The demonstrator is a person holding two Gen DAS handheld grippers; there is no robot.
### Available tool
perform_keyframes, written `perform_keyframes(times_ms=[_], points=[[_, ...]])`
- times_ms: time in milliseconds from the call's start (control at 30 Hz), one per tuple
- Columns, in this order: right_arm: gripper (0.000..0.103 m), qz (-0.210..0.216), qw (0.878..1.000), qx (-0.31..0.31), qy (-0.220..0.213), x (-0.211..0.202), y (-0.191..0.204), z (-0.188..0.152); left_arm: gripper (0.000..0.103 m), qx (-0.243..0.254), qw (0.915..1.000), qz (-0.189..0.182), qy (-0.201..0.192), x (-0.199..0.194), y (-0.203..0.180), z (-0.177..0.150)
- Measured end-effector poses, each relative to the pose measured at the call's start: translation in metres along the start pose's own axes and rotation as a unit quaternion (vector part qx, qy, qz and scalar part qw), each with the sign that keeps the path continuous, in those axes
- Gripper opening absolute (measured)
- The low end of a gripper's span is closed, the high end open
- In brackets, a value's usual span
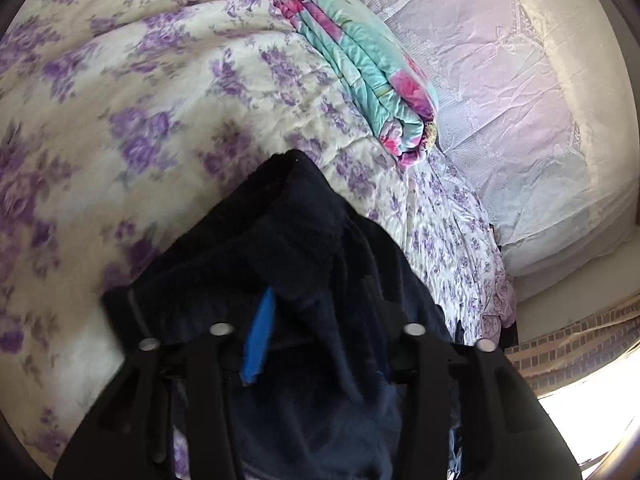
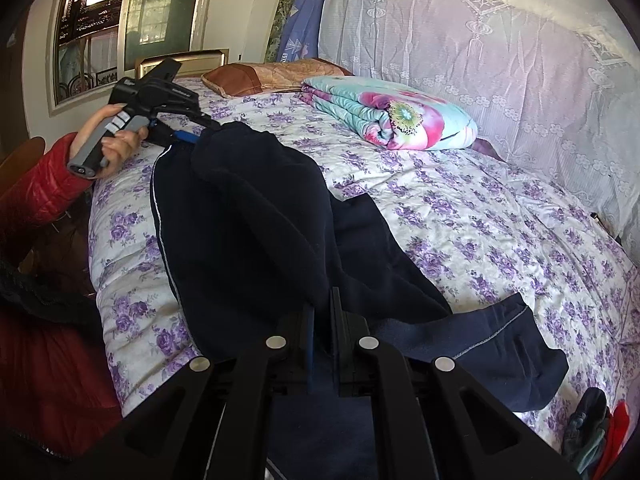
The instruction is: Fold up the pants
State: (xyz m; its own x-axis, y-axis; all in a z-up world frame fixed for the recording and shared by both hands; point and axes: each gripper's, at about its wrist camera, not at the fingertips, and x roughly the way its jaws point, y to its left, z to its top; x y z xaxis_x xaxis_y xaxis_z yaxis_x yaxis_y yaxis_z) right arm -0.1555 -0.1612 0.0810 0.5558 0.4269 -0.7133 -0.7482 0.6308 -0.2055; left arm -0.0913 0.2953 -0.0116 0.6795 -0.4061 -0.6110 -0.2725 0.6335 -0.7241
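Two handheld tongs gripping dark navy fleece-lined pants [image 2: 256, 216] on a bed w/ purple-flowered white quilt [image 2: 460, 216], mid-fold.

Right tongs [image 2: 324, 320] pinched tight on the navy cloth at the near end. Left tongs [image 2: 188, 136], held by a hand w/ red padded sleeve, stand narrow at the far end w/ bunched fleece draped over them; left wrist view shows one blue pad in the cloth, so prob. holding it, can't confirm both pads press. Pants lie lengthwise near bed's edge, one leg end splayed right. Step looks like bringing one end over; next calls for aligning edges, then laying flat. No containers in view; a folded teal-and-pink floral blanket [image 2: 384, 116] sits well apart.
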Motion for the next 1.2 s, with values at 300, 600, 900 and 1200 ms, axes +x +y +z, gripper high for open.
perform_keyframes(times_ms=[300, 600, 900, 1200], points=[[0.007, 0.002, 1.000, -0.001, -0.007, -0.013, 0.006, -0.003, 0.017, 0.024, 0.9989, -0.031, -0.027, -0.051, -0.010, -0.009], [0.007, 0.041, 0.998, -0.006, 0.040, 0.003, 0.046, -0.040, 0.015, 0.003, 1.0000, -0.009, 0.002, -0.039, 0.043, -0.039], [0.010, 0.060, 0.996, 0.030, 0.062, 0.020, 0.050, -0.060, 0.022, 0.054, 0.9957, 0.043, -0.062, -0.094, 0.019, -0.057], [0.032, 0.085, 0.992, 0.079, 0.046, 0.011, 0.046, -0.065, 0.048, 0.185, 0.9827, 0.009, 0.007, -0.029, -0.066, -0.093]])
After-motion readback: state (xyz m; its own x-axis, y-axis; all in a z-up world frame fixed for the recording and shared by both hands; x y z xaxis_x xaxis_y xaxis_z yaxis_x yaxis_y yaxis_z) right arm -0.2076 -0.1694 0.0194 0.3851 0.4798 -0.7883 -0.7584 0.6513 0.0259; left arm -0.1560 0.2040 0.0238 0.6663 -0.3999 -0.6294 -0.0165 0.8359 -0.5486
